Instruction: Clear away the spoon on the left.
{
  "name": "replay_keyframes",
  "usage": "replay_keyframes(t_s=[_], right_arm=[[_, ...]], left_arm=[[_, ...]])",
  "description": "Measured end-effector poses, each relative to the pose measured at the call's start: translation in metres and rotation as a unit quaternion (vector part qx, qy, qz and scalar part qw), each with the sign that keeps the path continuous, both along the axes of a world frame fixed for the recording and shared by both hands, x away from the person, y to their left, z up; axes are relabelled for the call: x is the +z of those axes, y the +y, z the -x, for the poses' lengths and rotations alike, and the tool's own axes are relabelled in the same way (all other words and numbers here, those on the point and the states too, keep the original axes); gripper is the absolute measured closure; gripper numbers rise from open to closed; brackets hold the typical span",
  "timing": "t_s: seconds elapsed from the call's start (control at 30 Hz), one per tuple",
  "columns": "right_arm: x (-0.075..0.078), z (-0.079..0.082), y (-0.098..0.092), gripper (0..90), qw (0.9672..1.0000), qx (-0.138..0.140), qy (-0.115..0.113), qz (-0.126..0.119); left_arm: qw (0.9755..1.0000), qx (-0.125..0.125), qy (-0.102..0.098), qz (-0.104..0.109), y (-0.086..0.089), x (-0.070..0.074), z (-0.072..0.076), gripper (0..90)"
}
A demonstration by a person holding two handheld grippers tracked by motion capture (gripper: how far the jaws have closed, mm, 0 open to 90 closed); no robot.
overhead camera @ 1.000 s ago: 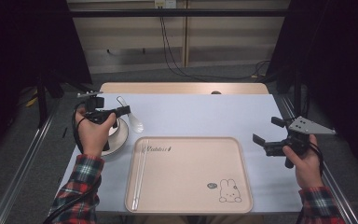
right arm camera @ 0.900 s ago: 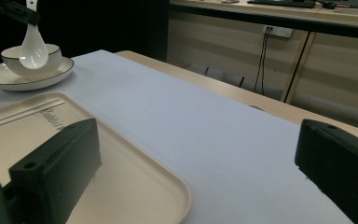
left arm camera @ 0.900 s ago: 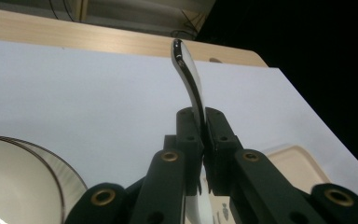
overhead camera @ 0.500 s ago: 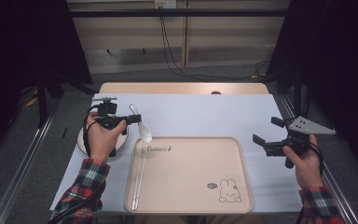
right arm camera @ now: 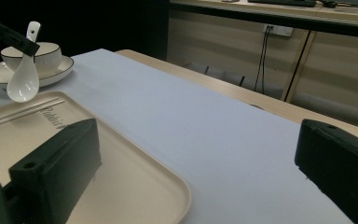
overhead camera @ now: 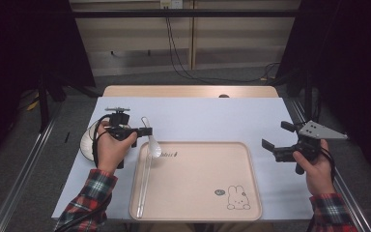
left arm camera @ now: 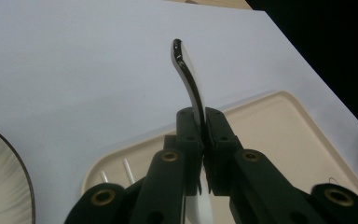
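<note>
My left gripper (overhead camera: 147, 131) is shut on a white ceramic spoon (overhead camera: 153, 144), which hangs over the top left corner of the beige tray (overhead camera: 198, 193). In the left gripper view the spoon's handle (left arm camera: 188, 77) sticks up from between the pressed jaws (left arm camera: 204, 128), above the tray's corner (left arm camera: 279, 126). Two clear chopsticks (overhead camera: 144, 183) lie along the tray's left side. My right gripper (overhead camera: 276, 136) hovers open and empty off the tray's right edge; in its own view (right arm camera: 196, 149) the spoon (right arm camera: 23, 79) dangles at far left.
A white bowl (right arm camera: 46, 51) stands on a dark-rimmed plate (right arm camera: 58, 70) left of the tray, partly hidden under the left hand (overhead camera: 108, 150) in the high view. The tray bears a rabbit drawing (overhead camera: 237, 198). A pale sheet (overhead camera: 212, 121) covers the table.
The left gripper has carried the spoon rightward and down, from above the bowl and plate to the tray's top left corner. The right gripper has kept still.
</note>
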State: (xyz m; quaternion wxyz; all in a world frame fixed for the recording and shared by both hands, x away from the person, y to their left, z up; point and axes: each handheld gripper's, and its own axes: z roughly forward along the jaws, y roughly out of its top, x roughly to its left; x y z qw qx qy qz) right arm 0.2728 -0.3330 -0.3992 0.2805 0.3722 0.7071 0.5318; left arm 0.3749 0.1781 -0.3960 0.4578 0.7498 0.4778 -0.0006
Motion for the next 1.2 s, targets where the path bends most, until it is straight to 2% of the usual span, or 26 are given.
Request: replay_keyframes(t_s=[0.27,0.53,0.83,0.9,1.0,1.13,1.2], right_arm=[[0.000,0.000,0.000,0.0,1.0000,0.000,-0.001,0.002],[0.000,0.000,0.000,0.0,1.0000,-0.002,0.002,-0.002],[0.000,0.000,0.000,0.0,1.0000,0.001,-0.001,0.001],[0.000,0.000,0.000,0.0,1.0000,0.001,-0.001,0.002],[0.000,0.000,0.000,0.0,1.0000,0.001,0.000,-0.001],[0.000,0.000,-0.001,0.0,1.0000,-0.003,0.001,0.000],[0.000,0.000,0.000,0.0,1.0000,-0.003,0.001,-0.002]], left_arm=[[0.9996,-0.023,0.016,-0.007,-0.009,-0.010,0.008,86.1],[0.9989,-0.034,0.030,-0.012,-0.015,-0.024,0.012,86.1],[0.9987,-0.033,0.039,-0.004,-0.020,-0.034,0.016,86.1],[0.9984,-0.038,0.042,-0.008,-0.021,-0.037,0.016,86.1],[0.9982,-0.037,0.047,0.002,-0.022,-0.039,0.017,86.1],[0.9981,-0.040,0.047,0.005,-0.025,-0.040,0.017,86.1],[0.9982,-0.043,0.041,-0.001,-0.025,-0.040,0.017,86.0]])
